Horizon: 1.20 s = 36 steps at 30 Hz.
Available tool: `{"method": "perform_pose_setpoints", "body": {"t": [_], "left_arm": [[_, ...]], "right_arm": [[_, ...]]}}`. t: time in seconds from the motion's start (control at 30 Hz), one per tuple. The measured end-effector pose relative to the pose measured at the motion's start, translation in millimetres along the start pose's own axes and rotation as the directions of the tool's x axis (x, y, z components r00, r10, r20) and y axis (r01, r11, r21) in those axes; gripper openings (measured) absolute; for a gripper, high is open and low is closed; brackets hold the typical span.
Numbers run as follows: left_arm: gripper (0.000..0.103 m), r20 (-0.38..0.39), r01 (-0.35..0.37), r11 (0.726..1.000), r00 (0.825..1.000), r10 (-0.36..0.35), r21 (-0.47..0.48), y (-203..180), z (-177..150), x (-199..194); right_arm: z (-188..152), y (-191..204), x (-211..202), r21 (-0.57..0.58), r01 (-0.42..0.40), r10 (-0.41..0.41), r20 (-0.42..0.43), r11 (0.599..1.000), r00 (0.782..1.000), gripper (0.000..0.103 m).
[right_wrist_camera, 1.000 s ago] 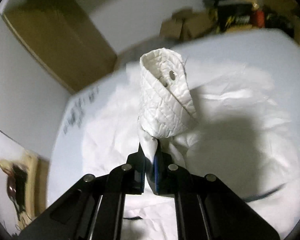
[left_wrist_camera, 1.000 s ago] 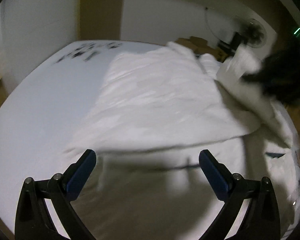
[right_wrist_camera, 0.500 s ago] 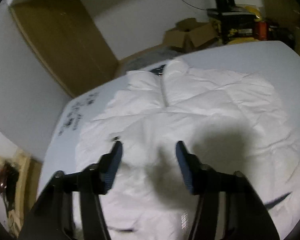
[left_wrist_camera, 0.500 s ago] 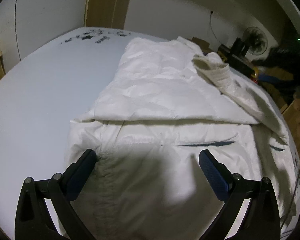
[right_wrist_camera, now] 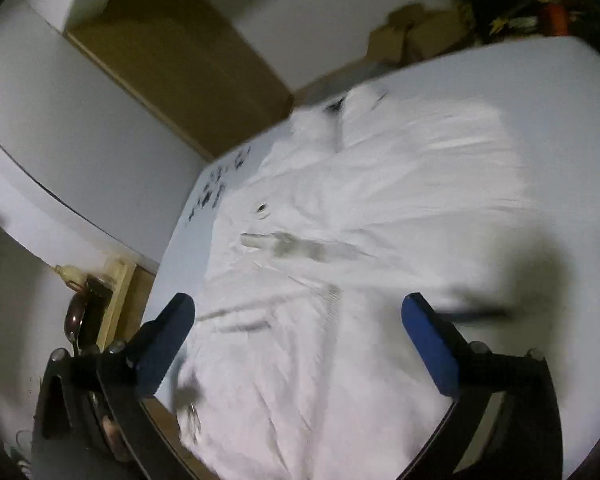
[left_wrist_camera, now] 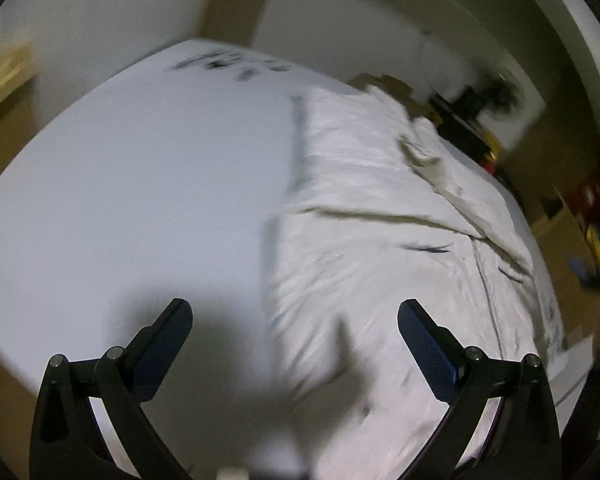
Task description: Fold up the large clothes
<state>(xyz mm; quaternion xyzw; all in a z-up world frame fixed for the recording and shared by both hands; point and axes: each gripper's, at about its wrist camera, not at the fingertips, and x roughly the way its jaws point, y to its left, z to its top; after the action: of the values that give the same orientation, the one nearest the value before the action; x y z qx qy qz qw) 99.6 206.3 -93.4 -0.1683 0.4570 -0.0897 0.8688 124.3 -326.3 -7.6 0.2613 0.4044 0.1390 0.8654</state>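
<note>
A large white quilted jacket (left_wrist_camera: 383,216) lies spread on the white table (left_wrist_camera: 132,200), both sleeves folded in over the body and the zipper running toward the near edge. My left gripper (left_wrist_camera: 294,320) is open and empty above the jacket's left edge near the hem. In the right wrist view the jacket (right_wrist_camera: 379,216) fills the middle, collar at the far end. My right gripper (right_wrist_camera: 298,316) is wide open and empty above the jacket's lower part. Both views are blurred by motion.
Black scribbles (left_wrist_camera: 228,64) mark the table's far end. Cardboard boxes (right_wrist_camera: 411,36) and cluttered items (left_wrist_camera: 475,104) stand beyond the table by the wall. A wooden shelf with a dark object (right_wrist_camera: 96,300) stands left of the table.
My right gripper let go of the sleeve cuff, which now lies on the jacket, and opened wide. My left gripper swung left, so the jacket sits more to the right.
</note>
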Motion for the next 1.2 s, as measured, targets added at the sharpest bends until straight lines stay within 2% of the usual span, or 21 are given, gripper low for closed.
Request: {"method": "perform_pose_setpoints", "body": {"t": [0.03, 0.1, 0.13, 0.23, 0.27, 0.3, 0.4, 0.57, 0.73, 0.8, 0.97, 1.17, 1.2], "left_arm": [[0.103, -0.026, 0.009, 0.997, 1.0, -0.011, -0.071, 18, -10, -7], [0.103, -0.056, 0.046, 0.987, 0.997, -0.055, -0.155, 36, -25, -10], [0.103, -0.077, 0.089, 0.975, 0.991, -0.106, -0.202, 43, -40, -6], [0.103, -0.115, 0.182, 0.947, 0.969, -0.219, -0.265, 42, -58, 10], [0.103, -0.09, 0.233, 0.937, 0.96, -0.264, -0.261, 37, -60, 13], [0.103, -0.092, 0.248, 0.934, 0.956, -0.28, -0.258, 31, -60, 16], [0.103, -0.114, 0.299, 0.92, 0.935, -0.335, -0.254, 12, -59, 28], [0.103, -0.16, 0.368, 0.89, 0.894, -0.418, -0.268, -7, -53, 46], [0.103, -0.183, 0.388, 0.878, 0.877, -0.445, -0.279, -20, -44, 60], [0.103, -0.195, 0.387, 0.881, 0.874, -0.445, -0.274, -24, -42, 64], [0.103, -0.21, 0.403, 0.874, 0.861, -0.463, -0.272, -34, -38, 74], [0.103, -0.194, 0.429, 0.852, 0.847, -0.495, -0.299, -38, -36, 83], [0.103, -0.188, 0.432, 0.847, 0.846, -0.499, -0.309, -35, -37, 81]], "right_arm": [[-7, -8, -20, -0.002, 0.015, -0.015, 0.015, 1.0, 1.0, 0.103], [-32, -34, -65, 0.002, 0.082, -0.082, 0.047, 0.997, 0.995, 0.103], [-39, -47, -75, 0.014, 0.112, -0.113, 0.054, 0.994, 0.992, 0.103], [-75, -86, -103, 0.086, 0.173, -0.178, 0.057, 0.981, 0.982, 0.103], [-85, -99, -112, 0.123, 0.179, -0.187, 0.055, 0.976, 0.981, 0.103], [-89, -109, -117, 0.151, 0.177, -0.186, 0.05, 0.973, 0.981, 0.103], [-107, -138, -117, 0.247, 0.16, -0.167, 0.008, 0.956, 0.986, 0.103], [-121, -168, -96, 0.308, 0.165, -0.155, -0.058, 0.937, 0.986, 0.103], [-121, -180, -53, 0.333, 0.164, -0.119, -0.153, 0.928, 0.981, 0.102], [-117, -176, -45, 0.319, 0.145, -0.101, -0.149, 0.937, 0.984, 0.101], [-109, -162, -18, 0.317, 0.04, 0.017, -0.177, 0.948, 0.984, 0.101], [-107, -146, -4, 0.295, 0.027, 0.03, -0.189, 0.955, 0.982, 0.099], [-108, -143, -3, 0.281, 0.035, 0.02, -0.191, 0.959, 0.981, 0.093]]}}
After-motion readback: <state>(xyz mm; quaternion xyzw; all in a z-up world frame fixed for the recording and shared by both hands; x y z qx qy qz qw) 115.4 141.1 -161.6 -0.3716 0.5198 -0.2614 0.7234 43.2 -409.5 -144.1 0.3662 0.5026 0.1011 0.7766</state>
